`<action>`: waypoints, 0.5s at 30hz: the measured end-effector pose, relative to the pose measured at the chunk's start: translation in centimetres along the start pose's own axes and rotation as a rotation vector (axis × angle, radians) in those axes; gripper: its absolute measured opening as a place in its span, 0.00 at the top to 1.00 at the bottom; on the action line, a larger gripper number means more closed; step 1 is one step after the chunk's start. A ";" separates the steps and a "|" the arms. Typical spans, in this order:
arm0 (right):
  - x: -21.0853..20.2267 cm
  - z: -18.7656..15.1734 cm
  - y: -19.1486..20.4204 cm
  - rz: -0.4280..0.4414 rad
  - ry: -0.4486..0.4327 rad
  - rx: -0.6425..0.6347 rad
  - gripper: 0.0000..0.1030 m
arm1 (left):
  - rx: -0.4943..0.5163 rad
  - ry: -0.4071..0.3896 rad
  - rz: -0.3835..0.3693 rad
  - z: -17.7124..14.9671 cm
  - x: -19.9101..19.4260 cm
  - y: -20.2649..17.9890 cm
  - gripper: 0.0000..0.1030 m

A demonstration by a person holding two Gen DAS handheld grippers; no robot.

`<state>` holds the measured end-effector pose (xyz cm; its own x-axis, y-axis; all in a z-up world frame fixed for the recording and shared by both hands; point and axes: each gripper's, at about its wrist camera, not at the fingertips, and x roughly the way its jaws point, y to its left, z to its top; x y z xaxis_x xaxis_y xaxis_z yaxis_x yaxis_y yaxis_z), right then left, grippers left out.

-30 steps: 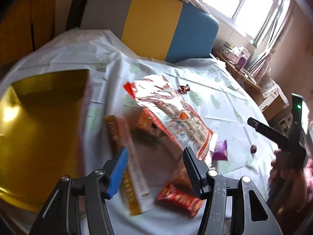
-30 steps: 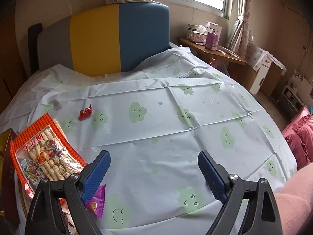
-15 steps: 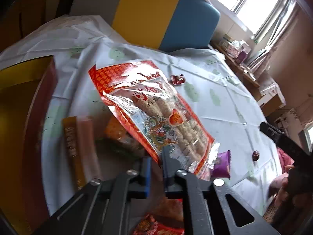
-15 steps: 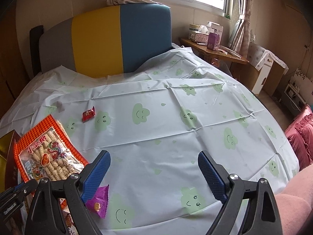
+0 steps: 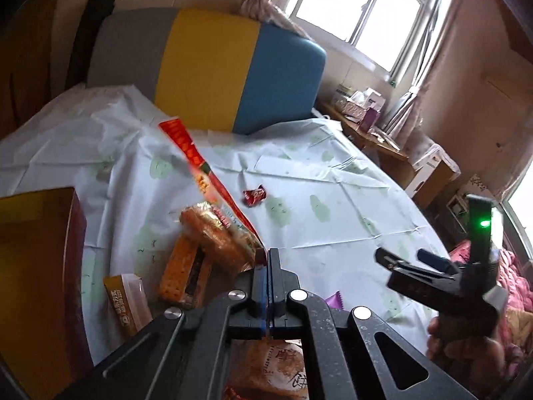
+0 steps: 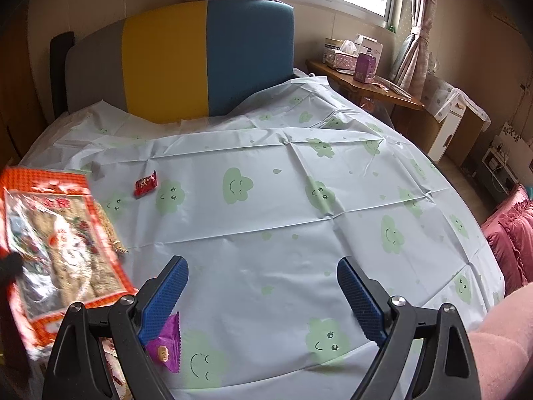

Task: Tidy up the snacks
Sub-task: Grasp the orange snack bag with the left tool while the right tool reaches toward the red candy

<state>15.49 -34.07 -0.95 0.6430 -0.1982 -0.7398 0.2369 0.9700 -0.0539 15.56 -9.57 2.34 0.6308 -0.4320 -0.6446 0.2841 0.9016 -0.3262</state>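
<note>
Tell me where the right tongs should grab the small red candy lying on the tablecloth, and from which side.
Take the red candy across its plump middle, coming down from above. It lies flat and alone on the tablecloth, its twisted ends pointing along its length, so tongs straddling the short width would likely seat best; the thin ends might slip. Nothing crowds it, though it sits well ahead and to the left.

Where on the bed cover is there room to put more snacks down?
The wide smiley-cloud sheet is bare from the small red candy across to the pink cushions, ahead of the open right gripper. It is crowded beside the gold box, with the orange biscuit packs.
</note>
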 end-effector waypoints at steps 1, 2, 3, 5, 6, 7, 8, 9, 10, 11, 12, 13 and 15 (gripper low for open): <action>0.0 0.0 0.0 0.007 0.003 0.001 0.13 | 0.018 -0.006 -0.001 0.1 -0.4 -0.1 1.00; 0.1 -0.1 0.0 0.017 0.007 0.002 0.15 | 0.031 -0.013 0.001 0.1 -0.8 -0.2 1.00; 0.1 -0.1 0.0 0.025 0.012 0.001 0.15 | 0.036 -0.020 -0.001 0.2 -1.3 -0.2 1.00; 0.2 -0.1 0.1 0.037 0.021 0.002 0.15 | 0.035 -0.034 -0.017 0.2 -2.6 0.0 1.00; 0.2 -0.2 0.1 0.045 0.026 0.003 0.17 | 0.038 -0.046 -0.021 0.0 -3.3 0.2 1.00; 0.3 -0.2 0.2 0.054 0.032 0.005 0.19 | 0.039 -0.051 -0.021 -0.1 -3.9 0.3 1.00; 0.4 -0.3 0.2 0.072 0.043 0.009 0.21 | 0.038 -0.046 -0.020 -0.4 -4.4 0.7 1.00; 0.5 -0.3 0.2 0.088 0.054 0.015 0.21 | 0.032 -0.039 -0.017 -0.8 -4.7 1.1 1.00; 0.7 -0.4 0.2 0.110 0.071 0.023 0.23 | 0.020 -0.034 -0.014 -1.2 -5.0 1.5 1.00; 1.1 -0.4 0.3 0.145 0.098 0.035 0.30 | 0.007 -0.030 -0.012 -1.7 -5.2 2.1 1.00; 1.3 -0.5 0.3 0.174 0.119 0.049 0.35 | -0.004 -0.023 -0.008 -2.1 -5.2 2.6 1.00; 1.6 -0.5 0.3 0.206 0.143 0.068 0.37 | -0.015 -0.016 -0.003 -2.5 -5.2 2.9 1.00; 2.3 -0.1 0.8 0.277 0.190 0.110 0.42 | -0.049 0.003 0.010 -3.3 -5.1 4.1 1.00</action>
<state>17.04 -33.70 -2.76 0.5497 0.1104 -0.8281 0.1559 0.9603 0.2315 11.17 -3.79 2.02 0.6313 -0.4233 -0.6498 0.2424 0.9036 -0.3532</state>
